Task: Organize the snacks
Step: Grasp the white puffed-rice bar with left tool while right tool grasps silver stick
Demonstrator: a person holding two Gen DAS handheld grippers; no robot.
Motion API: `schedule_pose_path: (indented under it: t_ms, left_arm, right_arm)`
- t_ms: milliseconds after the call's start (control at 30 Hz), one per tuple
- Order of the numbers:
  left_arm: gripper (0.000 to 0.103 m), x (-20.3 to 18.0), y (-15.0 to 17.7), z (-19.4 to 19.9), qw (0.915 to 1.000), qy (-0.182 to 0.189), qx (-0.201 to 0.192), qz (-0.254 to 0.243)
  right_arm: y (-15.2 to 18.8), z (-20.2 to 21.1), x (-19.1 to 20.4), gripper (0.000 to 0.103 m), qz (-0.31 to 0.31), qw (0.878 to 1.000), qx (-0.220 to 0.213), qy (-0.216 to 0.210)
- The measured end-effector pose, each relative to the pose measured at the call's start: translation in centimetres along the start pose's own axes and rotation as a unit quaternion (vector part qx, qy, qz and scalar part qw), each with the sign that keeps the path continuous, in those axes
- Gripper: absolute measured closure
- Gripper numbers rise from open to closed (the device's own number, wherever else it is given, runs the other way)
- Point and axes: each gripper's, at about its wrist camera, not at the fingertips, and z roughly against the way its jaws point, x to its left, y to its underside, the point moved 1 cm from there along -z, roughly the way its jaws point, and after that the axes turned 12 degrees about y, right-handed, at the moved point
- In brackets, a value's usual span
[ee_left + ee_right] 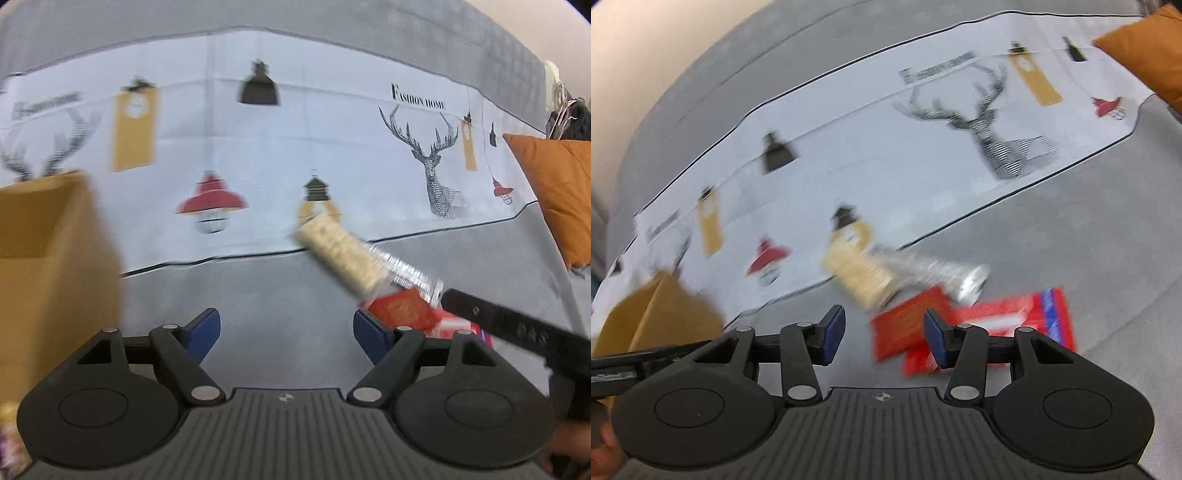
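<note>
A clear-wrapped pack of pale crackers (347, 254) lies on the grey sofa seat, also in the right wrist view (860, 273). Beside it lie a small red packet (402, 308) (905, 325) and a larger red packet (1015, 317) under it. A cardboard box (48, 266) stands at the left, also in the right wrist view (657, 314). My left gripper (286, 332) is open and empty above the seat, left of the snacks. My right gripper (882, 330) is open and empty just above the small red packet. Both views are motion-blurred.
A white printed cloth with deer and lamps (295, 147) (886, 147) covers the back of the seat. An orange cushion (554, 192) (1145, 48) rests at the right. The right gripper's black body (517, 332) reaches in from the right.
</note>
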Motion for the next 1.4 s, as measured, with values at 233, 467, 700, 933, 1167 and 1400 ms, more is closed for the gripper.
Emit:
schedule_pose_path:
  t_ms: [233,467,700,933,1167,1400]
  left_arm:
    - [0.018,-2.0,-4.1,-10.4,0.9992,0.018,0.035,0.011]
    - [0.042,0.6,-4.2,-13.3,0.9931,0.089,0.051,0.056]
    - [0.063,1.6,-3.4,-10.9,0.9932,0.099,0.057,0.024]
    - [0.055,1.2,-3.0,-8.8,0.9967,0.050,0.062,-0.018]
    - [0.041,1.3,-3.0,-11.5,0.9955,0.038,0.086,0.003]
    - [0.061,2.5,-3.8,-12.3,0.9959,0.021,0.086,-0.019]
  right_arm:
    - [-1.0,-4.7,-2.7,0.053,0.028,0.999,0.002,0.027]
    - [-1.6,-9.0,-2.3,0.047,0.141,0.990,-0.023,0.014]
    - [-0.8,-11.3,0.8,0.038,0.250,0.967,-0.036,0.006]
    - [-1.4,-10.0,1.4,0.084,0.255,0.967,-0.009,0.015]
    - [-1.2,-9.4,1.5,0.081,0.250,0.968,-0.029,-0.002]
    - [-1.5,-12.0,2.0,0.021,0.257,0.966,-0.021,-0.010]
